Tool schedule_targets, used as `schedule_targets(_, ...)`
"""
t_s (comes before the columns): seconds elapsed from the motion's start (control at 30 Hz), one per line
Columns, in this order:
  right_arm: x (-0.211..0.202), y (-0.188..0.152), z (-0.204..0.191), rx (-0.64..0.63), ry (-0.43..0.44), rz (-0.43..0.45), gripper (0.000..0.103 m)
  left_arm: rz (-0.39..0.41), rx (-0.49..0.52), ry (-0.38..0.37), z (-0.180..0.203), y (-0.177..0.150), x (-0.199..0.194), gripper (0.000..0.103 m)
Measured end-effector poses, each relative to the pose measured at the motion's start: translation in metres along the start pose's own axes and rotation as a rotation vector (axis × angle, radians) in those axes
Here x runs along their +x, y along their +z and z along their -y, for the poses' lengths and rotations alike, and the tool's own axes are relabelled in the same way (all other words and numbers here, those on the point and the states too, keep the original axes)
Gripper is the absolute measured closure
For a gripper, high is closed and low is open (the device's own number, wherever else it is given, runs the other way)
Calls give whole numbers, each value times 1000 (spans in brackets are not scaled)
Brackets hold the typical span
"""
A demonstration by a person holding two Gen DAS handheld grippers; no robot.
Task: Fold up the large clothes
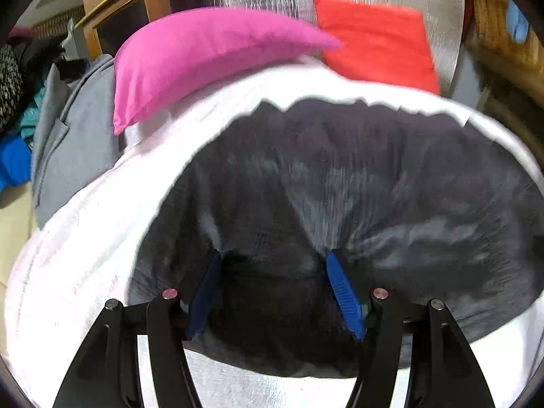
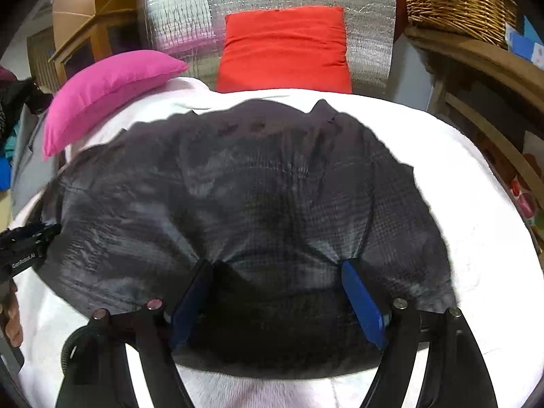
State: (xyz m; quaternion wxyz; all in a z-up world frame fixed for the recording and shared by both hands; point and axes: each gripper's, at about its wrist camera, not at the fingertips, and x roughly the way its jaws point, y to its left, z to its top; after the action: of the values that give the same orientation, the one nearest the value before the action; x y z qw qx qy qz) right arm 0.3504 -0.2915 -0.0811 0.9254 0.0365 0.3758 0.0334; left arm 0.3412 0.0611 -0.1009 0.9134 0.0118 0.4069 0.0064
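- The dark checked garment [image 2: 258, 197] is lying spread on the white bed cover [image 2: 476, 231]; it is looking thin, limp and light.
- My right claw [image 2: 275, 265] and left claw [image 1: 272, 255] are gaping wide over its near hem, gripping nothing; I am judging that hem the best hold.
- A pink pillow [image 2: 108, 88] and a red pillow [image 2: 285, 47] are lying beyond.

Place: a lived-in home bedroom
Signs: white bed cover [image 2: 459, 204], pink pillow [image 2: 108, 91], red pillow [image 2: 285, 51], wicker basket [image 2: 459, 3], wooden cabinet [image 1: 136, 17]
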Motion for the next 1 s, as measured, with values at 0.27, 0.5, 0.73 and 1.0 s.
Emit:
schedule_targets(0.27,3,38,118,336,127,-60,12,-28,-246,-168,-105,38,11,25)
schedule_targets(0.5,56,23,155,481,321,-175,12,-184,-383,-345,-133,38,61,25)
schedule_targets(0.73,83,24,141,434,384,-228,11,-302,-336,-391,-107,37,89,24)
schedule_targets(1.0,77,35,118,300,339,-228,49,-253,-266,-396,-87,42,78,25)
